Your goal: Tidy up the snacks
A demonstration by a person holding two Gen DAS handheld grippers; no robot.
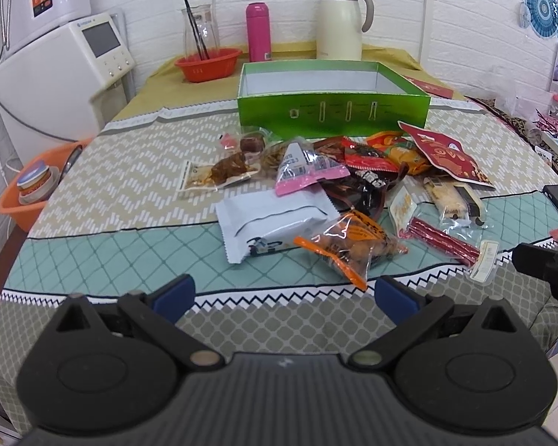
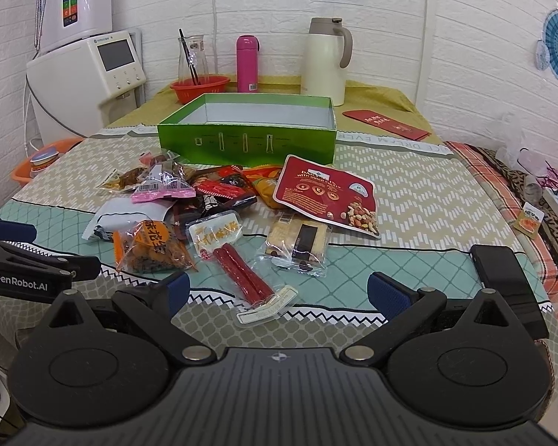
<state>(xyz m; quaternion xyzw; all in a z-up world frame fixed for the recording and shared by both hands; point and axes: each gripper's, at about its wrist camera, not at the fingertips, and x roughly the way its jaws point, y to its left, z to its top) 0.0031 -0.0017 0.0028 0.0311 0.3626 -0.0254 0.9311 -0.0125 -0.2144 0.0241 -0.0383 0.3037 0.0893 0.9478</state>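
Both grippers hang low over the near edge of the table, and both are empty. The left gripper (image 1: 284, 293) has its blue pads spread wide, nothing between them; the right gripper (image 2: 275, 293) is spread just as wide, with the left one's arm showing at its left edge.

Nearest the right gripper lies the sausage pack (image 2: 241, 267), two red sticks side by side, long axis running from near-right to far-left, its clear label end pointing at the gripper. Just left of it sits the orange bag (image 2: 150, 247), and in the left view that same bag lies just ahead of the left pads, long axis running left to right. Behind it is the white pouch (image 1: 275, 219), lying flat, its torn zigzag edge toward the camera.

Right of the sausages is the biscuit pack (image 2: 297, 241), clear wrap, long axis pointing away. Further back the pile thickens: a pink-edged packet (image 1: 305, 165) tilted on top, dark wrappers under it, and the red nut bag (image 2: 325, 195) lying flat at the right.

Beyond the pile stands the green box (image 2: 249, 141), open-topped, its long side facing both cameras. Behind it, a pink bottle (image 2: 247, 63) and cream jug (image 2: 325, 63) stand upright by the wall.
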